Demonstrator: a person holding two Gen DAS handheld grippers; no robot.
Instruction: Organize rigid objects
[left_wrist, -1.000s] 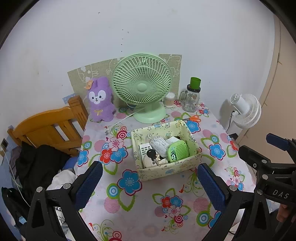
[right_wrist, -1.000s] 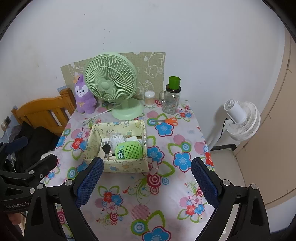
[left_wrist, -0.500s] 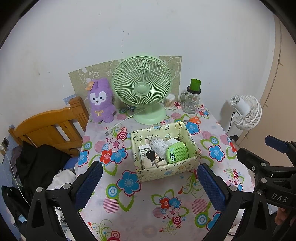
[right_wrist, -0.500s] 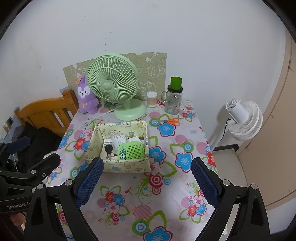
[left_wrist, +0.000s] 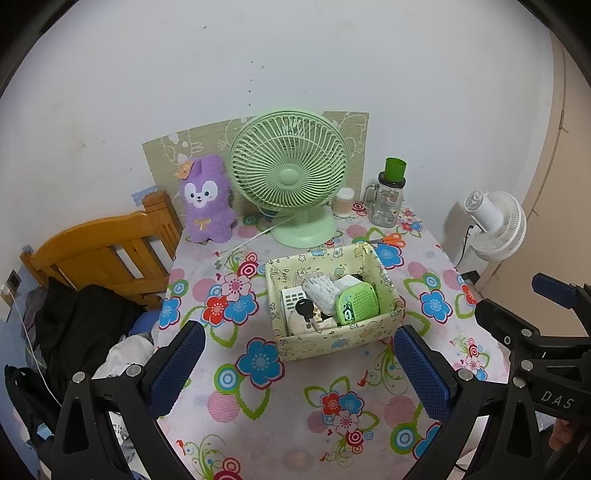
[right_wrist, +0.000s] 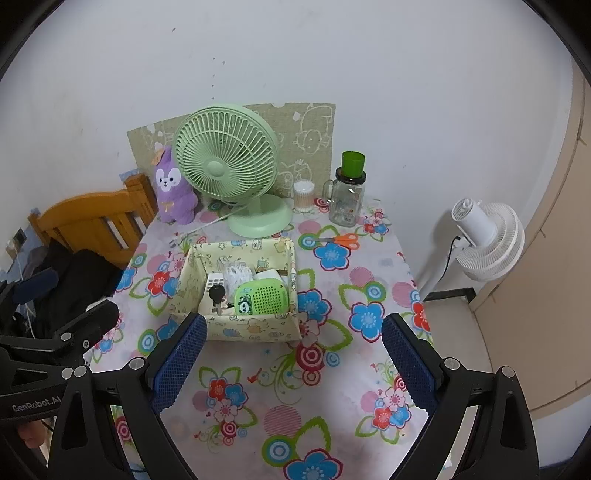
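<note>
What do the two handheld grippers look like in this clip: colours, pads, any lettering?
Both are black angular frames with silver screws. The left gripper and right gripper each carry two blue, dot-textured fingers. Seen from the opposite camera, the right one's body reads "DAS" and the left one's reads "GenRobot.AI". No cables or sleeves show.

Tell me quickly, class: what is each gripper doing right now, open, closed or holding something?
Left gripper: open, holding nothing, above the table short of the box.
Right gripper: open, holding nothing.

Two fans (left_wrist: 290, 173) (left_wrist: 495, 225), one box (left_wrist: 332, 345), one plush toy (left_wrist: 207, 201), one pair of scissors (left_wrist: 391, 240), one jar (left_wrist: 388, 201).
</note>
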